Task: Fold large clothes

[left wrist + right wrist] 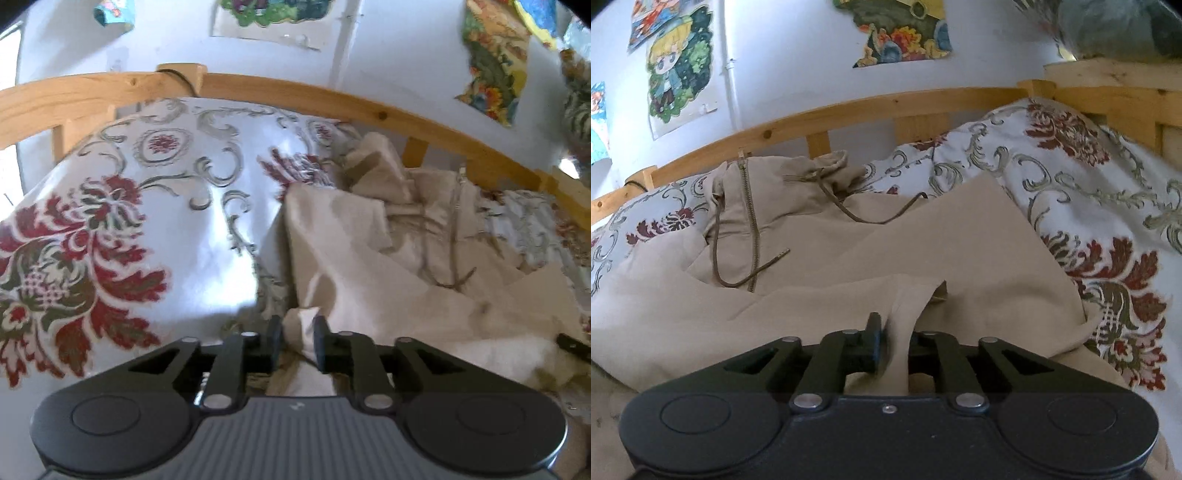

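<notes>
Beige cloth of a zip-front hoodie (849, 258) lies rumpled on the bed, spread ahead of both tongs over a floral bedspread (1089, 206), its hood and drawstring (871, 218) furthest away by the wooden bed rail (849, 107). To fold it well, each pinched edge should probably be lifted evenly and carried across together, keeping the fabric taut so no crease bunches, and clear of the zipper (751, 214). The left tongs (298, 341) are narrowly parted, a fold of the beige cloth standing between the pads and apparently nipped there. The right tongs (892, 341) are almost closed, gripping a raised ridge of the same cloth, which drapes over and hides the right finger.
</notes>
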Demonstrator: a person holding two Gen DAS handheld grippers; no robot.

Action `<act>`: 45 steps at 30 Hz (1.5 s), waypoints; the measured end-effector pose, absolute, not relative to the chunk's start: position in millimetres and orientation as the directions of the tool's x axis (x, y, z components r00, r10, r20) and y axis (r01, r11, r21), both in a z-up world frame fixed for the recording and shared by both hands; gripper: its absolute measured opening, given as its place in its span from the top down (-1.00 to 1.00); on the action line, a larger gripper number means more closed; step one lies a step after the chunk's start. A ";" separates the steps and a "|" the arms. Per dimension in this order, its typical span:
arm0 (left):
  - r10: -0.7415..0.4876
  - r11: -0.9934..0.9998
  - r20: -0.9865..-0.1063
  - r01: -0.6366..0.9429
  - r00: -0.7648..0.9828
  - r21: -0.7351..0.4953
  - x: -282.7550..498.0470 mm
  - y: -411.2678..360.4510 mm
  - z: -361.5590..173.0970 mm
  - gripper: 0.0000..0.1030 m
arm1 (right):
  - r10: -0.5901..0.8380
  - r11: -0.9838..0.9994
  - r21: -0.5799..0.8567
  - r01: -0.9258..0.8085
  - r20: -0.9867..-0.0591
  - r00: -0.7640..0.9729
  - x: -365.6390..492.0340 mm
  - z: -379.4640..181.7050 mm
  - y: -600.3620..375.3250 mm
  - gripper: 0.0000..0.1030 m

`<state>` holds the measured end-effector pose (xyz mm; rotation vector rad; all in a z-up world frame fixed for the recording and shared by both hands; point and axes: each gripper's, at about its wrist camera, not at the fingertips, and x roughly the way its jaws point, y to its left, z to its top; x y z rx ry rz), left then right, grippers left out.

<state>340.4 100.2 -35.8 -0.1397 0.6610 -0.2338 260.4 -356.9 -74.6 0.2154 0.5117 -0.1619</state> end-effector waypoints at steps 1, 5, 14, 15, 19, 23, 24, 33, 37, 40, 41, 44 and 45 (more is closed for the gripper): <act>-0.270 0.961 -0.578 0.181 0.770 -0.208 341.5 99.4 -32.1 0.21 | -0.097 0.962 0.175 0.211 -0.503 0.859 260.8 -75.7 -358.4 0.71; -0.269 0.963 -0.555 0.209 0.787 -0.170 365.4 82.6 -17.2 -0.65 | -0.089 0.961 0.184 0.206 -0.499 0.862 258.7 -76.0 -358.8 0.60; -0.082 0.974 -0.712 0.208 0.697 0.091 438.3 25.4 -31.8 0.98 | -0.094 0.961 0.184 0.208 -0.491 0.866 258.6 -75.2 -359.4 0.58; -0.076 0.970 -0.673 0.211 0.735 0.121 433.3 24.0 -25.6 0.98 | -0.097 0.961 0.183 0.209 -0.484 0.870 257.7 -74.8 -359.2 0.63; -0.060 0.981 -0.558 0.151 0.828 0.119 428.6 34.9 -5.7 0.98 | -0.101 0.969 0.157 0.190 -0.447 0.889 256.6 -72.7 -352.9 0.92; -0.097 0.988 -0.632 0.153 0.769 0.035 434.2 55.9 -24.0 0.92 | -0.134 0.980 0.075 0.184 -0.432 0.892 262.3 -71.3 -340.2 0.94; -0.134 0.988 -0.646 0.152 0.752 -0.029 429.9 66.6 -25.2 0.82 | -0.138 0.980 0.071 0.187 -0.437 0.889 262.9 -72.5 -340.1 0.94; -0.221 0.973 -0.715 0.204 0.664 -0.111 386.9 96.4 -39.2 0.12 | -0.113 0.974 0.123 0.189 -0.462 0.880 264.3 -75.2 -344.6 0.64; -0.214 0.975 -0.742 0.186 0.635 -0.121 386.3 92.9 -46.0 0.68 | -0.115 0.975 0.115 0.190 -0.473 0.874 264.5 -75.1 -343.3 0.63; -0.170 0.982 -0.763 0.170 0.624 -0.080 391.3 88.4 -51.6 0.71 | -0.178 0.975 0.029 0.222 -0.500 0.848 267.4 -76.9 -338.2 0.68; -0.163 0.983 -0.765 0.166 0.623 -0.074 392.4 87.4 -52.8 0.69 | -0.193 0.974 0.005 0.228 -0.513 0.836 269.0 -79.2 -336.9 0.68; -0.116 0.985 -0.759 0.172 0.641 -0.005 388.8 76.1 -50.1 0.42 | -0.216 0.969 -0.016 0.245 -0.532 0.819 270.7 -83.5 -336.6 0.68; -0.101 0.983 -0.755 0.184 0.648 0.026 381.6 71.3 -47.3 0.22 | -0.219 0.969 -0.018 0.246 -0.523 0.824 269.5 -82.6 -336.9 0.65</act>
